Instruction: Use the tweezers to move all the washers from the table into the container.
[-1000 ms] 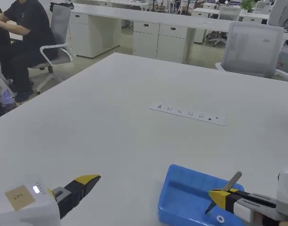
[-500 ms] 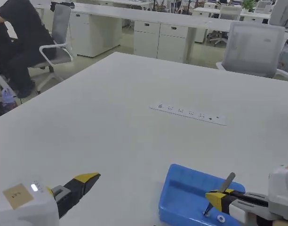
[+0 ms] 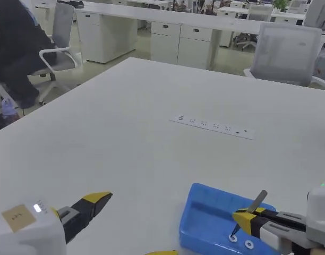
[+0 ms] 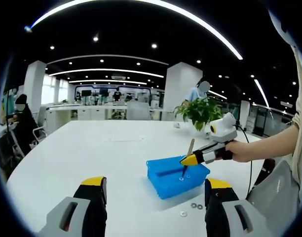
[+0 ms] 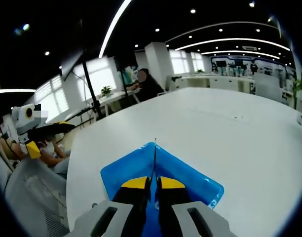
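Three washers (image 4: 194,205) lie on the table (image 4: 82,153) beside the blue container (image 4: 169,188), tweezers (image 4: 191,146) pointing into it.

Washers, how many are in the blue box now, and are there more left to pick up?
Two washers lie in the blue container already. The right gripper holds the tweezers, tip down over them. The left gripper view shows three more washers waiting on the table beside the container. The left gripper is open, holding nothing.
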### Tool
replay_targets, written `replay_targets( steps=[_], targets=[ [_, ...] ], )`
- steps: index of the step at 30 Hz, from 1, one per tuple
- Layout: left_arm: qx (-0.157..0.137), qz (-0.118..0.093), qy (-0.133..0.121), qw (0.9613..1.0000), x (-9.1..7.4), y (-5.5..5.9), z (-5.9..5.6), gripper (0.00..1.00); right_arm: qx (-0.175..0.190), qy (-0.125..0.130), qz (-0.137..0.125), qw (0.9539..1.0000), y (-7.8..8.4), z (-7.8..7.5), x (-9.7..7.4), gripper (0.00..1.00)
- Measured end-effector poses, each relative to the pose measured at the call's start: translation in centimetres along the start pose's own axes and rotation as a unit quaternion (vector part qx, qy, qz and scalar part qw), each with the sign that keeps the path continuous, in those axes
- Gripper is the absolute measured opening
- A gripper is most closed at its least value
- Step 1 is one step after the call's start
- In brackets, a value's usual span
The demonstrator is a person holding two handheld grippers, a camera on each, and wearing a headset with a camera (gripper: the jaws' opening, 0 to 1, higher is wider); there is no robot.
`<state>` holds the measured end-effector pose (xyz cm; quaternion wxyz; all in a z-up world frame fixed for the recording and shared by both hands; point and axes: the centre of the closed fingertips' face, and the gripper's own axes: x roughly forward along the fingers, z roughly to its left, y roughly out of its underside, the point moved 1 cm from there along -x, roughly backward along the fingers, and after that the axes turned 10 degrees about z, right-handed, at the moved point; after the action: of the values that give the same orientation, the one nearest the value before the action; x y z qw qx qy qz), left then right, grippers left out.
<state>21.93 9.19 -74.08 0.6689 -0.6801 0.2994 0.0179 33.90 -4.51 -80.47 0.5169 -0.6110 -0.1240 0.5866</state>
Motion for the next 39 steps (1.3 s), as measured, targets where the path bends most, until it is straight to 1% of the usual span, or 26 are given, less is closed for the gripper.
replay_targets(
  steps=[4,11,14,20,24,28,30,36,39],
  targets=[
    [0.000,0.000,0.000,1.0000,0.0,0.0,0.0,0.83,-0.006,-0.005,-0.019,0.9998,-0.8,0.9,-0.9,0.04],
    [0.001,0.001,0.002,1.0000,0.0,0.0,-0.1,0.83,-0.012,-0.010,-0.038,0.9992,-1.9,2.0,-2.0,0.04],
    [0.001,0.000,0.002,1.0000,0.0,0.0,-0.1,0.83,-0.017,-0.013,-0.045,0.9988,-2.4,2.8,-2.6,0.04],
    [0.001,0.001,0.001,1.0000,0.0,0.0,-0.1,0.82,-0.017,-0.019,-0.058,0.9980,-2.8,3.8,-3.2,0.04],
    [0.001,0.001,0.002,1.0000,0.0,0.0,-0.1,0.82,-0.012,-0.027,-0.061,0.9977,-2.5,4.6,-3.6,0.04],
    [0.002,0.001,0.002,1.0000,0.0,0.0,-0.2,0.82,-0.004,-0.036,-0.061,0.9975,-1.9,5.5,-3.8,0.04],
    [0.002,0.001,0.002,1.0000,0.0,0.0,-0.2,0.82,0.000,-0.039,-0.059,0.9975,-1.4,5.6,-3.7,0.04],
    [0.003,0.001,0.003,1.0000,0.0,0.1,-0.3,0.82,0.014,-0.053,-0.046,0.9974,0.1,6.8,-3.4,0.04],
    [0.002,0.001,0.003,1.0000,0.0,0.1,-0.3,0.82,0.024,-0.065,-0.038,0.9969,0.8,7.3,-3.1,0.04]
  ],
)
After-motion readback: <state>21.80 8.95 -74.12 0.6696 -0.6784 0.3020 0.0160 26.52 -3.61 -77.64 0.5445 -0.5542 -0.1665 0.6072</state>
